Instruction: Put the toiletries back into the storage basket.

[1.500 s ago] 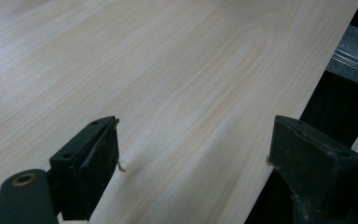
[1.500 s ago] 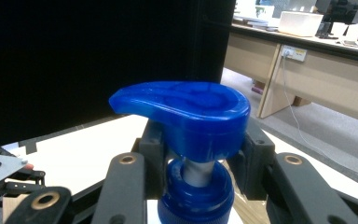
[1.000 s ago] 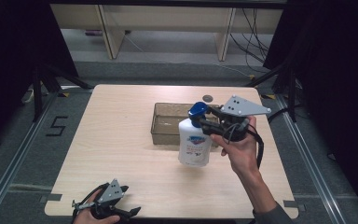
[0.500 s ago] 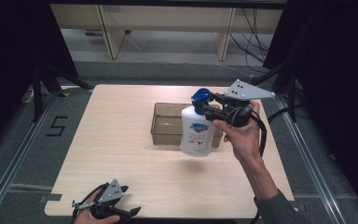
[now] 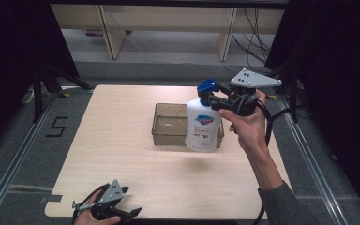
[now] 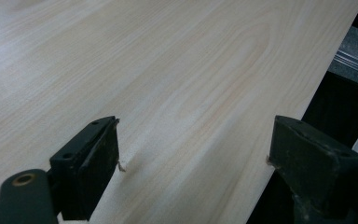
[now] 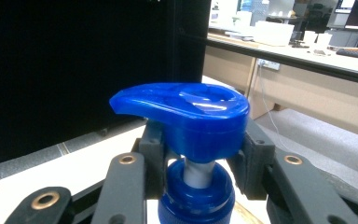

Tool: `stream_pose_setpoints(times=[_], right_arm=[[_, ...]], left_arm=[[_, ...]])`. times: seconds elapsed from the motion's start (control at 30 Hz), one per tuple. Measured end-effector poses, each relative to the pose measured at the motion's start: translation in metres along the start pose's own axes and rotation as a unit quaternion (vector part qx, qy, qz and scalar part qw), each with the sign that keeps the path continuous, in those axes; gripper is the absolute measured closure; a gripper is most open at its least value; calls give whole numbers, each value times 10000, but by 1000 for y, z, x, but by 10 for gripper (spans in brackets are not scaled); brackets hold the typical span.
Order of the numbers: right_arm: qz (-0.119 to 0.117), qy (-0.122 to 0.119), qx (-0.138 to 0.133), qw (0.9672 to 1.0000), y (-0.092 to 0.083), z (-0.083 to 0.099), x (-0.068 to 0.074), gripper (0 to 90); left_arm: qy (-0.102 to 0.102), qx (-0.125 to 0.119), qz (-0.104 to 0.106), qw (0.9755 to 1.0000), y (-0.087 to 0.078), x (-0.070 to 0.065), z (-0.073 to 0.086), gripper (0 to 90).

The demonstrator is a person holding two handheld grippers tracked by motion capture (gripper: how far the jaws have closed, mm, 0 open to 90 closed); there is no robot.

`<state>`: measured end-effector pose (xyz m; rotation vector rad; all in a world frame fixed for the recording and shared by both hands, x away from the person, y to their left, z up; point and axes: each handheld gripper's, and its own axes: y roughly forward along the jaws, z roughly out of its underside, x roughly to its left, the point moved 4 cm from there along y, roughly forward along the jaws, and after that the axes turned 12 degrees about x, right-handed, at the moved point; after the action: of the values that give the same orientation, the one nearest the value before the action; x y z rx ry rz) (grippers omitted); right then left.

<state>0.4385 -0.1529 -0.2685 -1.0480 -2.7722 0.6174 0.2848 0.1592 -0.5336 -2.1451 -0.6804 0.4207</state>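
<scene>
Where the pale wood-grain table meets its near edge at the left of the high view, the left gripper lies low in the person's left hand, its jaws spread wide with nothing between them; the left gripper view brings this close, showing the two black jaws well apart over bare wood right at the table's edge, a detail too small to read from above. Further right in the high view, a shallow clear smoky-brown plastic tray sits near the middle of the table, and the white plastic pump bottle with a blue pump head and a blue-printed label hangs upright in the air in front of the tray's right half, its base clear of the wood. The right gripper, held in the right hand with its grey three-cornered plate on top, reaches in from the right and is closed on the bottle's neck. The right gripper view shows what the high view hides: the jaws pinch the grey stem just under the blue pump head, above the blue screw collar, one jaw on each side
</scene>
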Motion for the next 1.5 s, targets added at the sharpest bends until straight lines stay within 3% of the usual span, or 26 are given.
stream_pose_setpoints(times=[0.07,0.27,0.3,0.37,0.43,0.47,0.6,0.73,0.77,0.87,0.93,0.97,1.03,1.07,1.37,1.5], right_arm=[[31,10,17,10000,1,-1,-4,613],[93,161,26,9998,3,-4,-16,613],[171,132,0,9998,4,-4,-19,613],[172,229,18,9996,4,-5,-21,613],[207,173,3,9996,5,-6,-26,613],[143,281,25,9995,6,-6,-27,613],[200,295,14,9994,8,-7,-33,613],[303,283,37,9991,9,-10,-39,613],[282,338,7,9990,9,-11,-40,613],[354,326,35,9988,9,-11,-46,613],[335,420,51,9985,10,-10,-49,613],[375,453,76,9982,11,-9,-51,613],[400,491,73,9980,13,-8,-54,613],[376,533,84,9978,14,-8,-56,613],[505,644,161,9965,24,-3,-65,613],[510,649,180,9964,28,0,-69,613]], left_arm=[[141,99,-95,9998,-1,3,1,154],[35,88,-70,9999,-1,2,1,154],[142,101,-94,9998,-1,3,1,154],[135,99,-92,9998,-1,3,1,154],[89,91,-81,9999,-1,3,1,154],[53,85,-77,9999,-1,2,1,154],[136,96,-91,9998,-1,3,1,154],[40,89,-64,9999,-1,2,1,154],[133,94,-87,9998,-2,3,1,154],[134,95,-89,9998,-1,3,1,154],[28,91,-58,9999,-1,2,1,154],[147,102,-87,9998,-1,3,1,154],[37,93,-57,9999,-1,2,1,154],[130,81,-91,9998,-1,3,1,154],[72,58,-29,10000,-1,3,1,154],[164,60,-113,9998,-2,5,1,154]])
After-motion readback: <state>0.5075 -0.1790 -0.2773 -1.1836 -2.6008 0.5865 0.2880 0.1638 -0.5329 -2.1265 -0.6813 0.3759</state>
